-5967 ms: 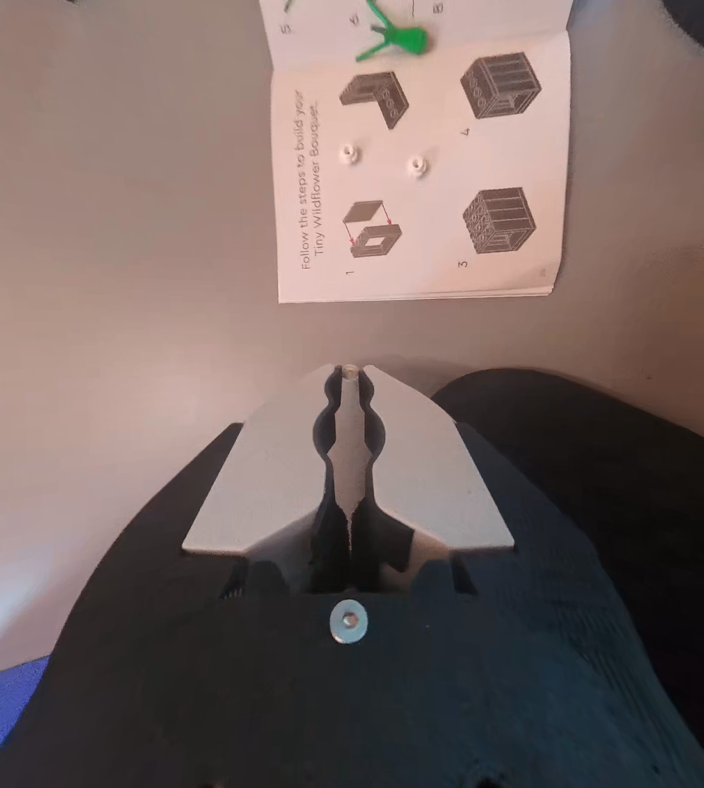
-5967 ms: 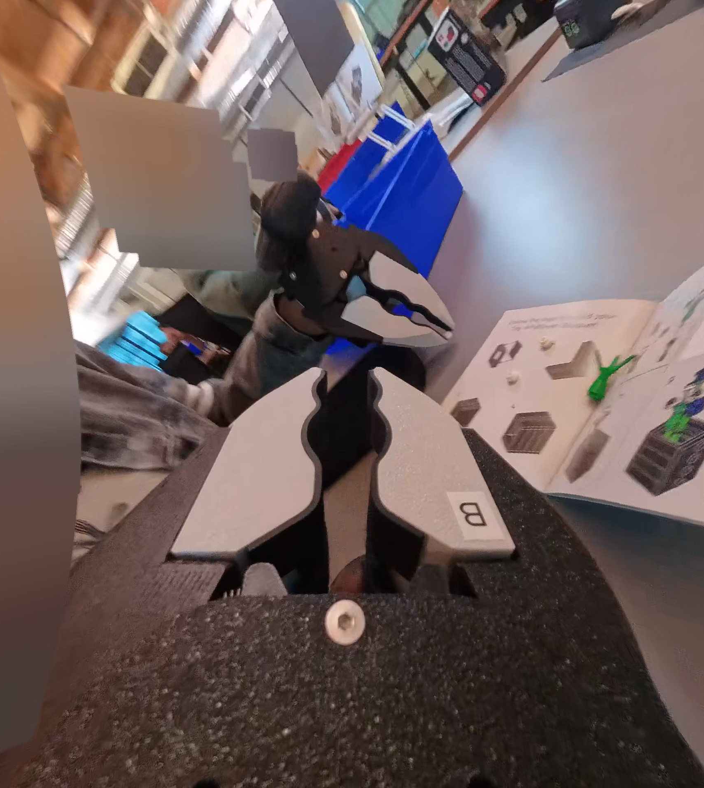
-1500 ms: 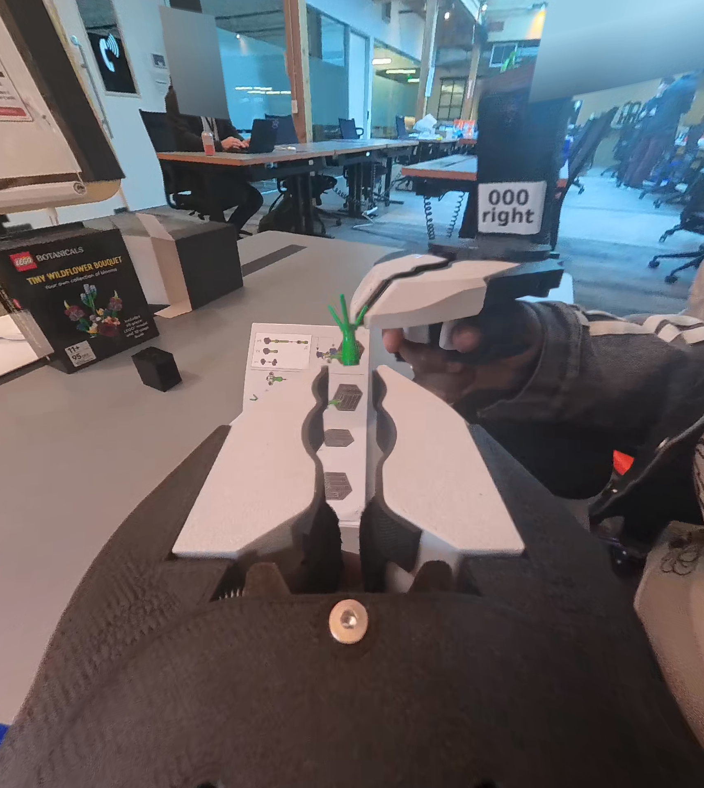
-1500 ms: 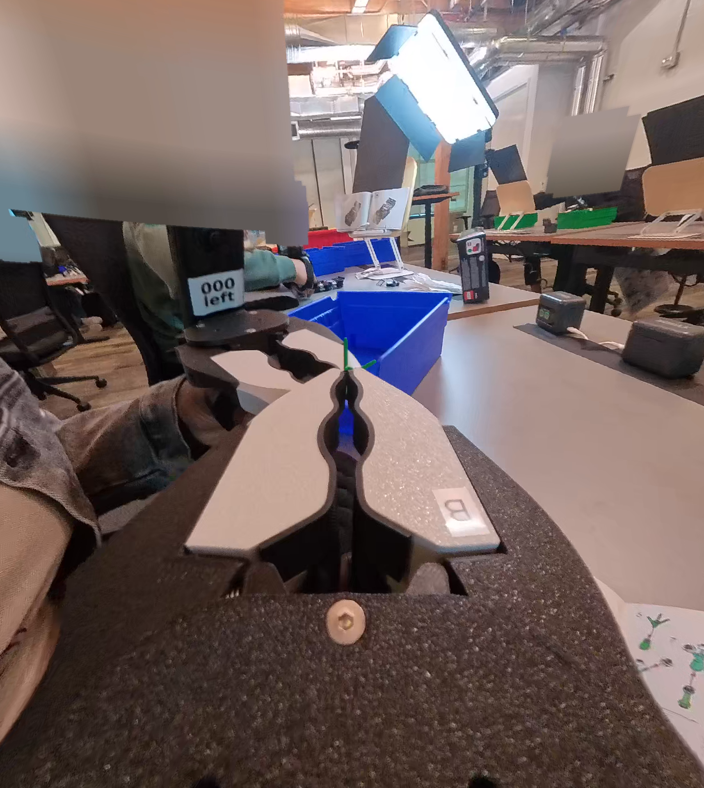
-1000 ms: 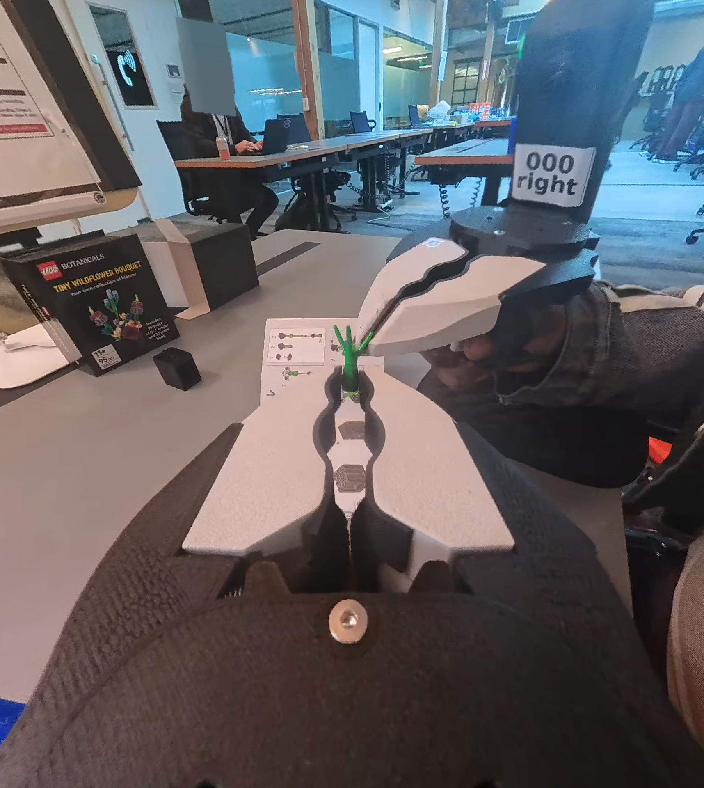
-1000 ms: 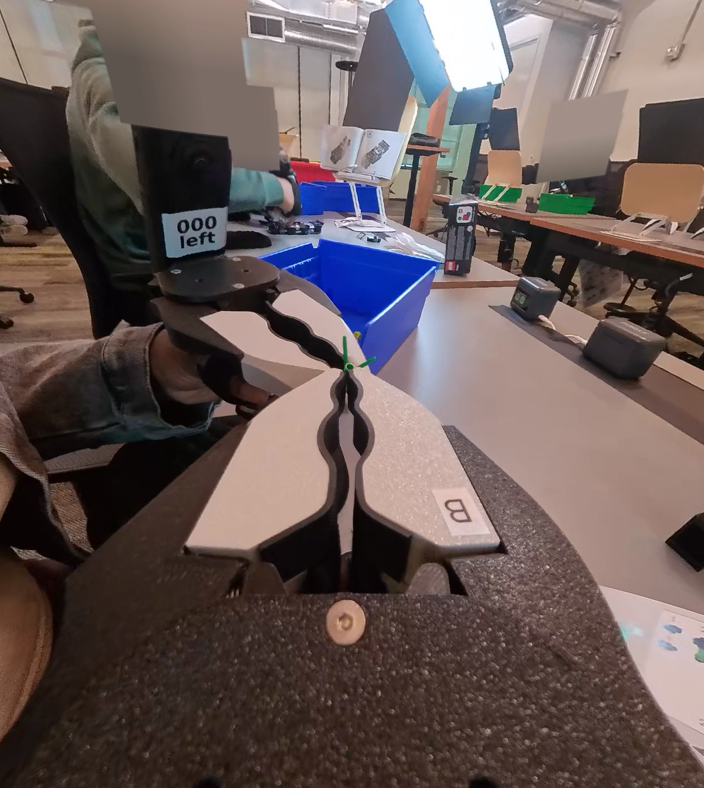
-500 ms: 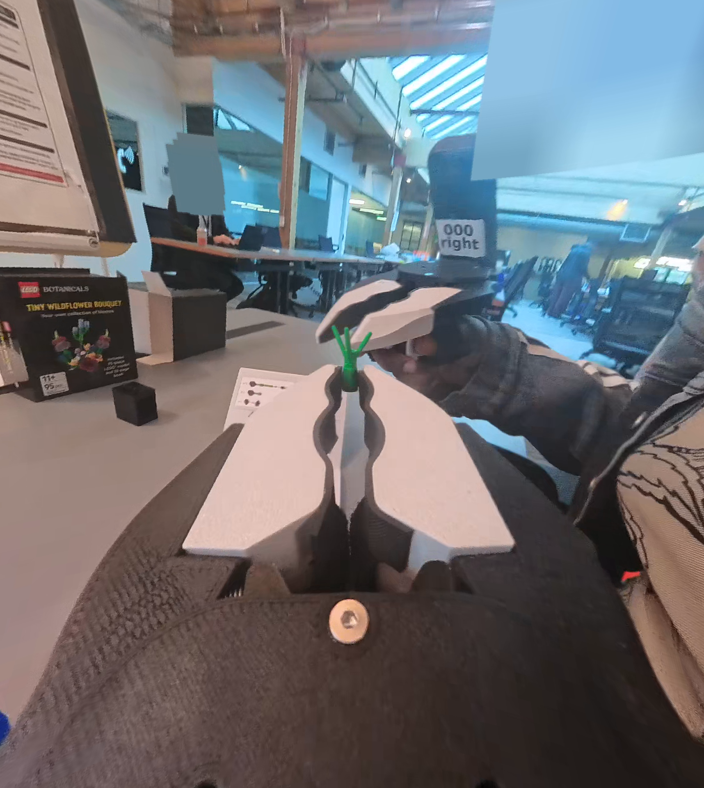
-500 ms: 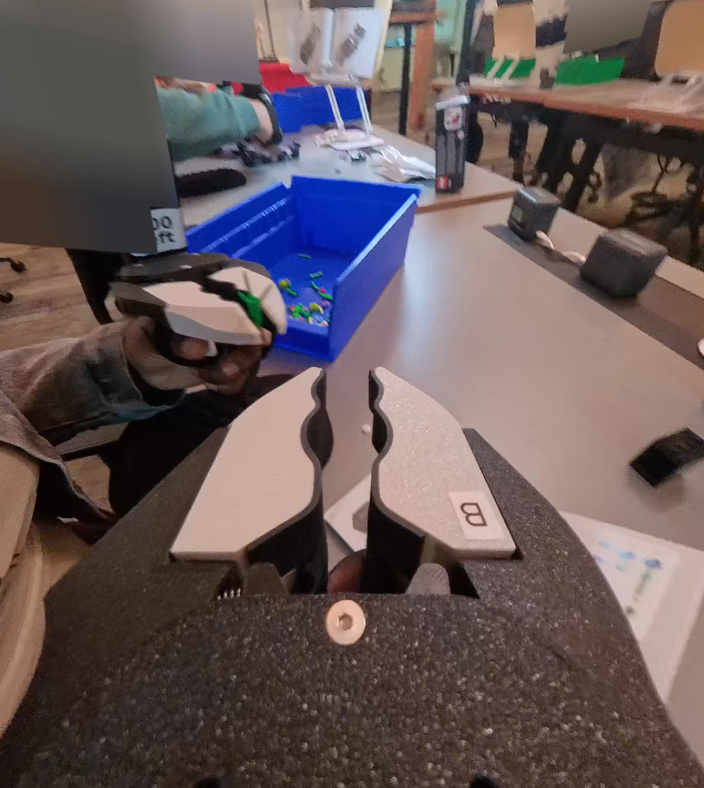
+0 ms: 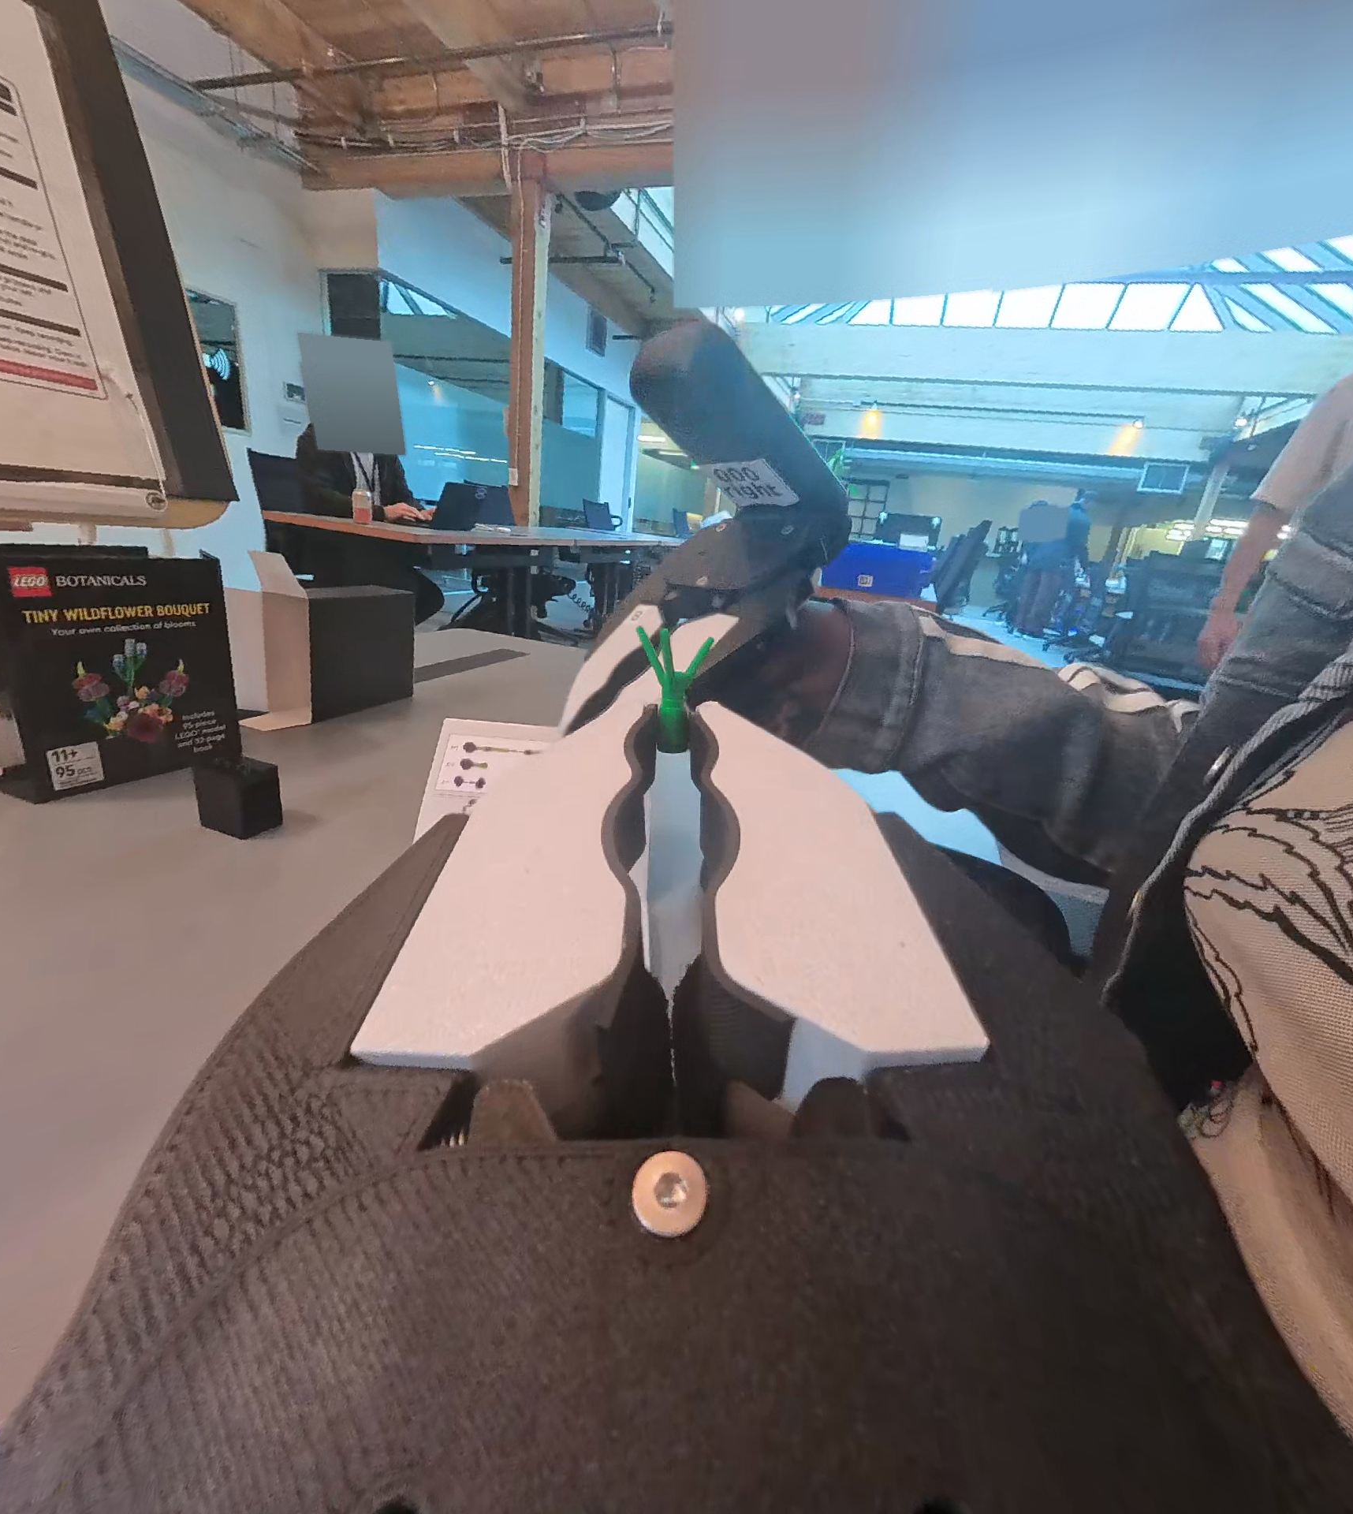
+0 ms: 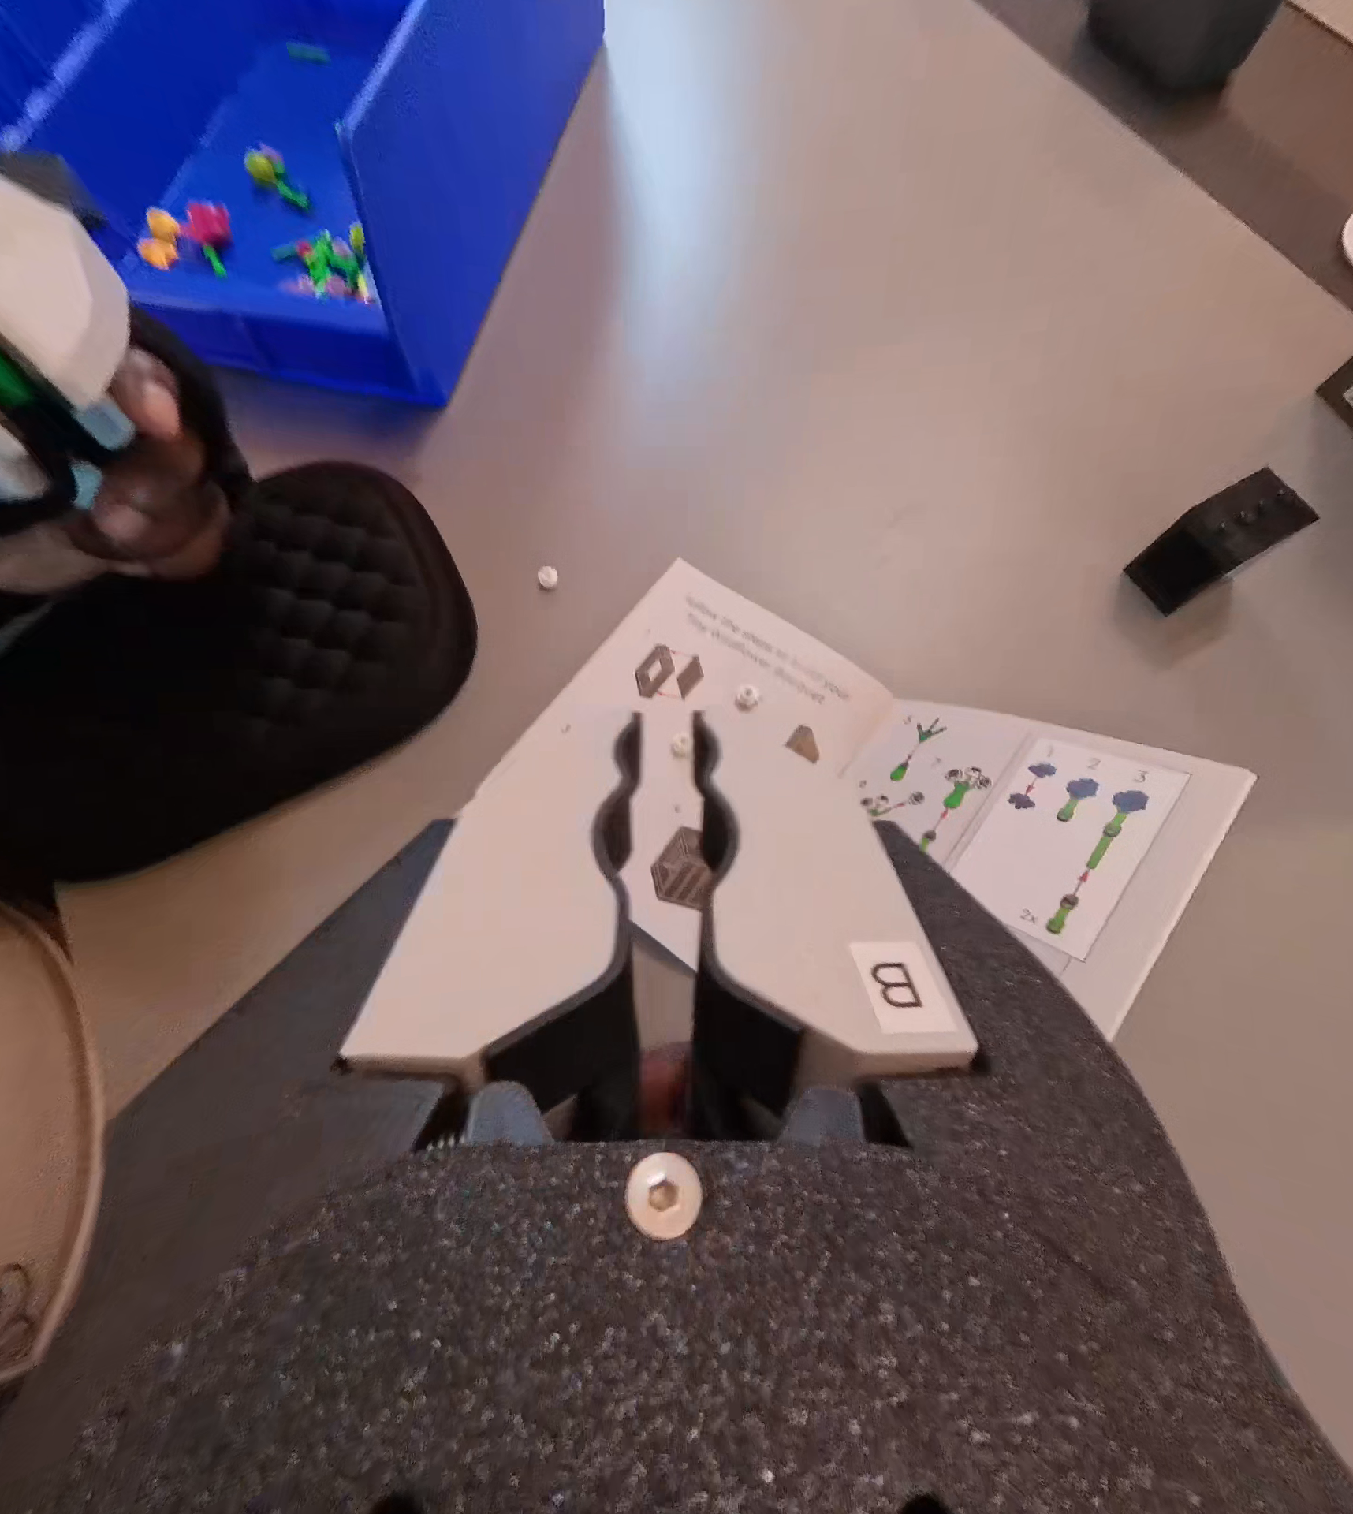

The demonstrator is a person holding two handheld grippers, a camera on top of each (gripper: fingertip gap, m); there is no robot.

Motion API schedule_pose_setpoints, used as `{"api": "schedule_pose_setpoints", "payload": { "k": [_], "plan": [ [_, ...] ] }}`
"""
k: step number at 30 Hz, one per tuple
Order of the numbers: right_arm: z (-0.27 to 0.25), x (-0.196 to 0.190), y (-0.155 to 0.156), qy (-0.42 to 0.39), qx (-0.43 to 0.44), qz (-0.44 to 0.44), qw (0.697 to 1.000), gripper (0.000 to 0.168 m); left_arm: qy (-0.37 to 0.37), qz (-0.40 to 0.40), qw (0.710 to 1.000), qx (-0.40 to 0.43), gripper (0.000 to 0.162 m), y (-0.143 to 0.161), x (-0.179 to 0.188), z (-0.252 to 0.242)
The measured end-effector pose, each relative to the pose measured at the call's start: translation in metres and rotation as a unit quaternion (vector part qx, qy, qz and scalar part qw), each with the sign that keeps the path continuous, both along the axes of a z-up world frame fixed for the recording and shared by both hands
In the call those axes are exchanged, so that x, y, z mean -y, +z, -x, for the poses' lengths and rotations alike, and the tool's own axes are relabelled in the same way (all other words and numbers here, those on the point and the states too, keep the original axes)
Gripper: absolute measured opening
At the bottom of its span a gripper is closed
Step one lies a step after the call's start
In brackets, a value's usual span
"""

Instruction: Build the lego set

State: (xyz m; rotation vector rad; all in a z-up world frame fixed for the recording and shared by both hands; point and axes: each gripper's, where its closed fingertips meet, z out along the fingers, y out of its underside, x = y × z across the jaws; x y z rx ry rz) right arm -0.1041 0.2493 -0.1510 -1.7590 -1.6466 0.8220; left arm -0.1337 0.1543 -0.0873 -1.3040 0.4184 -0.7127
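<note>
While the left gripper (image 9: 671, 725) is pressed together on the green stem piece (image 9: 671, 686), the forked sprig of that piece is held upright above the fingertips, clear of the counter (image 9: 83, 917). The right gripper (image 10: 667, 725) is slightly spread and empty, pointed down over the open instruction booklet (image 10: 1066, 827), on which two small white round pieces (image 10: 747, 696) are seen, one of them between the jaws; a third lies on the bare counter just beyond the booklet. Further out, several assembled flowers (image 10: 198, 233) and loose green parts are noted in the blue bin (image 10: 460, 205), and the set's black box (image 9: 96, 668) stands at the counter's far side. Progress is judged as partial: some blooms appear finished, whereas the held stem carries nothing on its prongs. It is inferred that the white pieces are to be fitted next, and that bouquet assembly is left.
</note>
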Motion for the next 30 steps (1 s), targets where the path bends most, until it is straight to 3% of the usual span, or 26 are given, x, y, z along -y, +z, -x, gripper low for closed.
{"api": "schedule_pose_setpoints", "payload": {
  "k": [1,7,16,30],
  "plan": [
    [-0.003,0.000,-0.004,0.006,0.009,-0.008,1.000,0.000,0.001,-0.001,1.000,-0.004,0.008,-0.001,0.000,-0.001],
    [-0.013,-0.003,-0.030,0.022,0.076,-0.006,0.997,0.000,0.004,-0.001,1.000,-0.005,0.008,-0.002,-0.001,0.000],
    [0.008,-0.001,-0.061,0.030,0.155,-0.067,0.985,0.011,0.003,0.003,1.000,-0.015,0.007,-0.004,-0.002,-0.003],
    [0.019,-0.002,-0.074,0.037,0.162,-0.068,0.984,0.007,-0.003,0.008,1.000,-0.008,0.007,-0.005,-0.003,-0.002]
  ]
}}
